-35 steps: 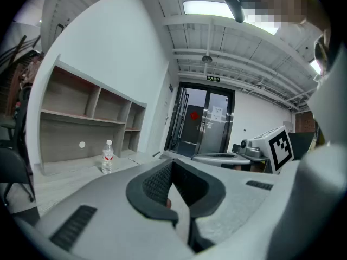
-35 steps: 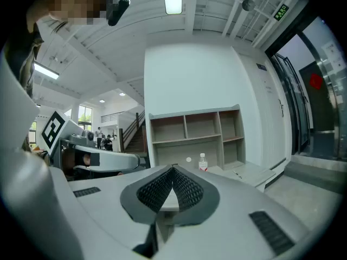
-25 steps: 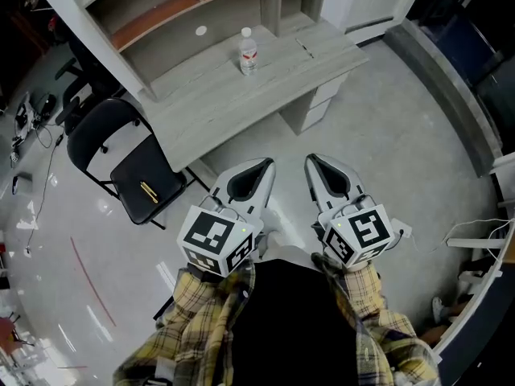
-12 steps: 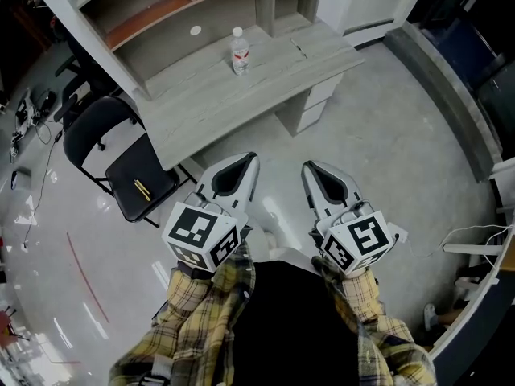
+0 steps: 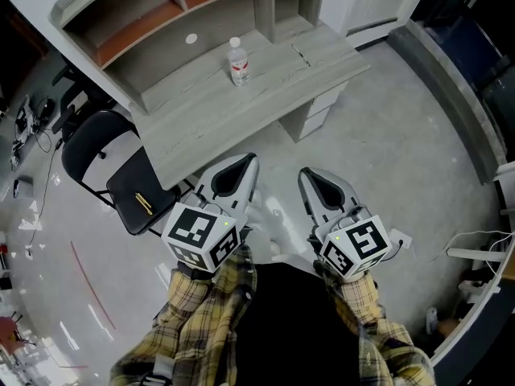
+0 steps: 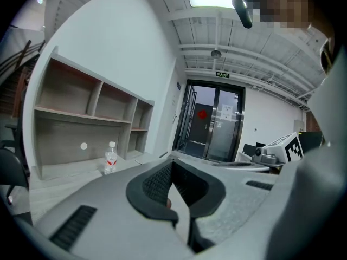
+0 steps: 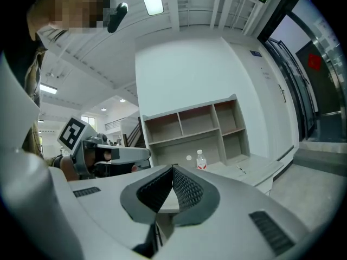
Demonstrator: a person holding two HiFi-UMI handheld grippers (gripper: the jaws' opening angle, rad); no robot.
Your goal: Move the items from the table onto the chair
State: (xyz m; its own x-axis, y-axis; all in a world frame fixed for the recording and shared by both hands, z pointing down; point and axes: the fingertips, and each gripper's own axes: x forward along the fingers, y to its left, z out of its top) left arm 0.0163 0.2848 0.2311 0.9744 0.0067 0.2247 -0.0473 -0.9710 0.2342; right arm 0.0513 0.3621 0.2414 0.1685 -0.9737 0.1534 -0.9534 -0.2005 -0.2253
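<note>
A clear water bottle (image 5: 236, 61) with a red label stands upright on the grey wooden desk (image 5: 201, 111), seen also in the left gripper view (image 6: 110, 157) and the right gripper view (image 7: 201, 160). A small white disc (image 5: 191, 39) lies behind it, and a thin dark item (image 5: 299, 50) lies to its right. The black folding chair (image 5: 133, 185) stands left of the desk with a yellow pen-like thing (image 5: 143, 203) on its seat. My left gripper (image 5: 245, 161) and right gripper (image 5: 304, 174) hover side by side above the floor short of the desk, both shut and empty.
An open shelf unit (image 5: 161, 6) rises at the desk's back. White drawers (image 5: 318, 111) sit under its right end. Cables and gear (image 5: 28, 115) lie on the floor at far left, and a red line (image 5: 88, 284) marks the floor. Glass doors (image 6: 214, 123) show in the left gripper view.
Both grippers have drawn closer to the desk's front edge and the chair. Their jaws stayed shut and empty, and the items on the desk have not moved.
</note>
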